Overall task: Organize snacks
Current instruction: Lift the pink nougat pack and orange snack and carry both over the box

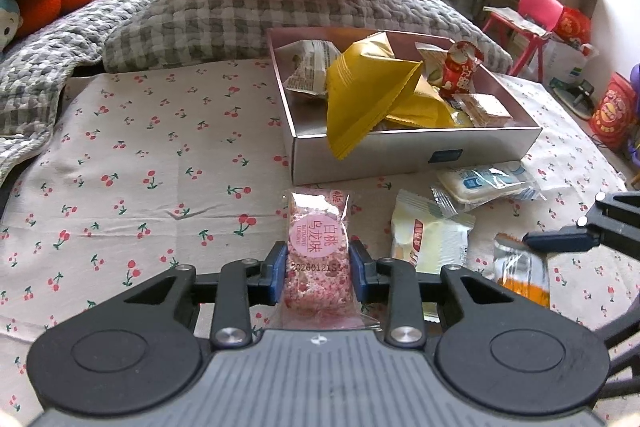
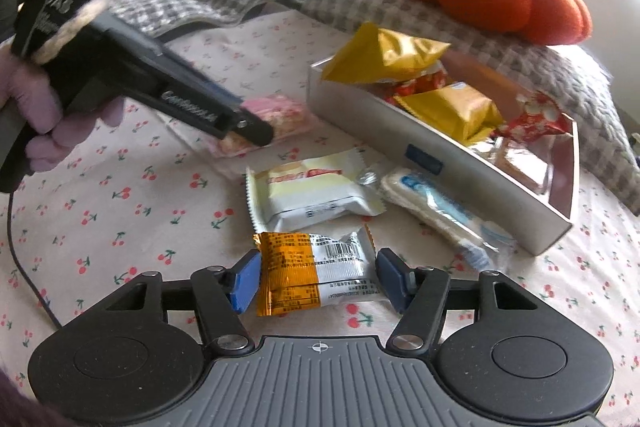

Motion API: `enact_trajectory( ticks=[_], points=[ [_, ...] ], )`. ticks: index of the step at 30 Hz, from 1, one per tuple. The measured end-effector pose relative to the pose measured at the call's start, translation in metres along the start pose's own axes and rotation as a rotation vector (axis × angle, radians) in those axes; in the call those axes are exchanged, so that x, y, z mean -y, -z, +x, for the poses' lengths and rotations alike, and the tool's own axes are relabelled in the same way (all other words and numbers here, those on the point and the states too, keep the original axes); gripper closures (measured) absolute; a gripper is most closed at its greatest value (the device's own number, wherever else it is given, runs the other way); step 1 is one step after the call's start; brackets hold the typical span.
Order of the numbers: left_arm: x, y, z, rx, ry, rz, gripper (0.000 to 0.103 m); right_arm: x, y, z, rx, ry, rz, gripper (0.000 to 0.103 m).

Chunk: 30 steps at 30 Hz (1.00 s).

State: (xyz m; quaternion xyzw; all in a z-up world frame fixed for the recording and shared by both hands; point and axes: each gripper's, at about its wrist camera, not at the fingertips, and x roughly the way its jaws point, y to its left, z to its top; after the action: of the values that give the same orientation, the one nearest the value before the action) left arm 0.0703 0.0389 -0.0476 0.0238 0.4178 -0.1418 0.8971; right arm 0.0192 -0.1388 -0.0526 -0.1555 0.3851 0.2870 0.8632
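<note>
Left gripper [image 1: 318, 269] I see clamped on pink snack bar [image 1: 318, 259] | right gripper [image 2: 318, 281] jaws bracket orange-silver packet [image 2: 312, 273], pads not pressing

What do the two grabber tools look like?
Each gripper, left and right, has black arms with silver bolts, blue fingertip pads, and a ribbed grey body. The left one's handle shows white lettering, a rope loop and a thin black cable.
</note>
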Motion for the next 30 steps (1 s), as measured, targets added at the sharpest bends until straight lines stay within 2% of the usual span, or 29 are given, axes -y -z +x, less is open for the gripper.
enact_trajectory(
  ticks=[11, 30],
  points=[
    [0.009, -0.002, -0.012, 0.001, 0.007, -0.005, 0.073, 0.017, -0.002, -0.015, 0.023, 0.055, 0.064, 0.041],
    [0.042, -0.022, -0.025, 0.051, 0.087, -0.004, 0.074, 0.071, -0.007, -0.037, 0.092, 0.148, 0.262, 0.041]
  ],
)
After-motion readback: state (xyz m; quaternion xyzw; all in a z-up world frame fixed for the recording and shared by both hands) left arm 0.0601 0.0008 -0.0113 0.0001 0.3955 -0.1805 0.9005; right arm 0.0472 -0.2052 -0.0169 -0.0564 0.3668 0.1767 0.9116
